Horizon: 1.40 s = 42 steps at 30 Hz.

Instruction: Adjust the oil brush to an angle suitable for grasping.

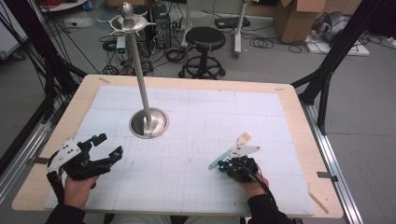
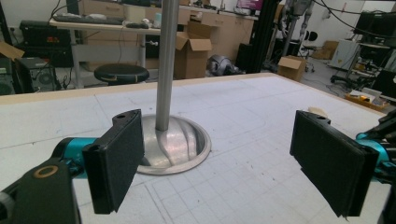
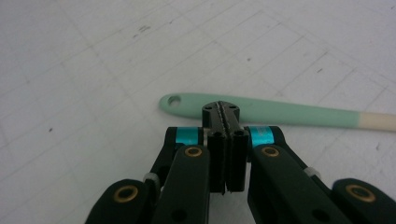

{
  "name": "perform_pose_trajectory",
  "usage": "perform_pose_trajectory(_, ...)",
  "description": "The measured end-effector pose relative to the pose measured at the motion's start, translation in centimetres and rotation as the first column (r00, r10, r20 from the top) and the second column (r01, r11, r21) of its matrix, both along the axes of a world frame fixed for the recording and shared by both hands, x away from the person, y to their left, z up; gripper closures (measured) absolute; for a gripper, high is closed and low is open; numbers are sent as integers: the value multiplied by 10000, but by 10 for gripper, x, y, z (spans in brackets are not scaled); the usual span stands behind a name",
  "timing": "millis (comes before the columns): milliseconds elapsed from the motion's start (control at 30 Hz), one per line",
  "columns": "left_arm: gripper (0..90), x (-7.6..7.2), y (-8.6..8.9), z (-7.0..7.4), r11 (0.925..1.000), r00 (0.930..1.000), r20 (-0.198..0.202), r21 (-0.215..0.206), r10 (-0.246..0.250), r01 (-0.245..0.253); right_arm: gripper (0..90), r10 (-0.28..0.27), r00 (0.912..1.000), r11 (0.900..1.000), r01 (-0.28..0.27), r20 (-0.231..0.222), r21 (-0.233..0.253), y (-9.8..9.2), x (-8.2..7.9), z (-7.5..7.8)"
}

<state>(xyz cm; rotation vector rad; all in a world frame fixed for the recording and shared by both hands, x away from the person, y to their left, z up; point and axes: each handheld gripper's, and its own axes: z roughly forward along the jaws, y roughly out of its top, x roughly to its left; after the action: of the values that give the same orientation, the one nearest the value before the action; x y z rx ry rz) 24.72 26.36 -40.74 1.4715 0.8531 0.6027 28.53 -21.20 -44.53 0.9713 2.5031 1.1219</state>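
A wooden table (image 1: 294,116) carries a white gridded mat (image 1: 196,135), and on the mat stands a metal stand (image 1: 148,122): a round shiny base with a tall upright pole rising from its middle and a forked top with a ball on it. Taking that stand as the landmark, the left gripper (image 1: 108,146) sits on the near side of it and a little to the left, held in the person's left hand (image 1: 77,186) above the mat near the table's front edge. Its jaws are spread wide apart with nothing between them; in the left gripper view (image 2: 229,163) the two black pads frame the stand's base and pole, which lie just ahead of them. The right gripper (image 1: 223,164) is well apart from the stand, off to its right and nearer the person, held low over the mat in the right hand (image 1: 252,186). Its jaws are pressed together, pad against pad, and grip nothing. Just beyond their tips lies a spatula (image 1: 229,151) flat on the mat, with a mint-green handle and a pale cream blade end pointing away from the person. In the right gripper view (image 3: 226,108) the green handle (image 3: 280,113) runs crosswise right behind the closed tips, its hanging hole at the left end; whether the tips touch it I cannot tell.
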Motion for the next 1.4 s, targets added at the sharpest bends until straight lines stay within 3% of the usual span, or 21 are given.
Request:
perform_pose_trajectory(133,182,1,-1,-1,10000,10000,-48,4,-19,19,898,-378,9992,9993,378,106,-4,5,10,-1)
perform_pose_trajectory(333,184,3,-1,-2,10000,9999,-155,12,27,-27,897,-797,9963,9957,810,313,-443,18,23,2)
perform_pose_trajectory(367,185,3,-1,-2,10000,9999,-157,27,48,-48,897,-801,9967,9952,808,154,-559,20,27,4)
perform_pose_trajectory(400,185,3,0,-2,10000,9999,-154,34,65,-65,898,-777,9965,9948,795,306,-630,19,34,11)
perform_pose_trajectory(467,185,3,0,-2,10000,9999,-147,0,90,-90,898,-1335,9898,9910,1338,494,-22,10,44,22)
perform_pose_trajectory(500,185,3,0,-2,9999,9998,-166,-16,99,-99,898,-1335,9898,9910,1338,494,-22,10,44,22)
perform_pose_trajectory(533,185,3,0,-2,10000,9998,-174,18,84,-84,898,-1996,9784,9798,1987,534,221,-1,59,28)
perform_pose_trajectory(633,185,3,1,-3,10000,9998,-170,9,81,-81,898,-2947,9546,9541,2964,431,-426,-15,82,25)
perform_pose_trajectory(667,185,3,1,-3,10000,9998,-170,9,81,-81,898,-2947,9546,9541,2964,431,-426,-15,82,25)
perform_pose_trajectory(700,186,3,0,-3,10000,9998,-173,34,65,-65,897,-3330,9424,9409,3343,321,-543,-22,92,21)
perform_pose_trajectory(767,185,3,0,-3,10000,9998,-194,81,47,-46,897,-3564,9340,9315,3574,266,-678,-27,99,18)
perform_pose_trajectory(900,186,3,1,-4,10000,9997,-230,65,34,-33,897,-3643,9312,9256,3607,-110,-1150,-35,107,9)
perform_pose_trajectory(967,187,2,2,-4,10000,9997,-233,27,28,-27,897,-3590,9333,9280,3554,-124,-1119,-37,107,9)
perform_pose_trajectory(1033,187,2,3,-4,10000,9997,-217,10,58,-58,898,-3359,9419,9311,3322,8,-1505,-38,104,11)
perform_pose_trajectory(1167,189,1,5,-3,9999,9997,-202,-51,101,-102,897,-3294,9441,9315,3231,-112,-1671,-46,95,12)
perform_pose_trajectory(1300,190,-1,7,-3,9998,9997,-191,-103,155,-157,897,-3153,9487,9365,3071,-230,-1692,-66,66,13)
perform_pose_trajectory(1333,190,-1,6,-3,9998,9997,-191,-124,168,-170,897,-3153,9487,9365,3071,-230,-1692,-66,66,13)
perform_pose_trajectory(1367,190,-1,6,-2,9998,9997,-204,-114,168,-170,897,-3267,9443,9384,3190,-401,-1326,-79,52,12)
perform_pose_trajectory(1400,189,-1,6,-2,9998,9997,-198,-95,150,-152,898,-3274,9440,9388,3200,-409,-1273,-82,47,11)
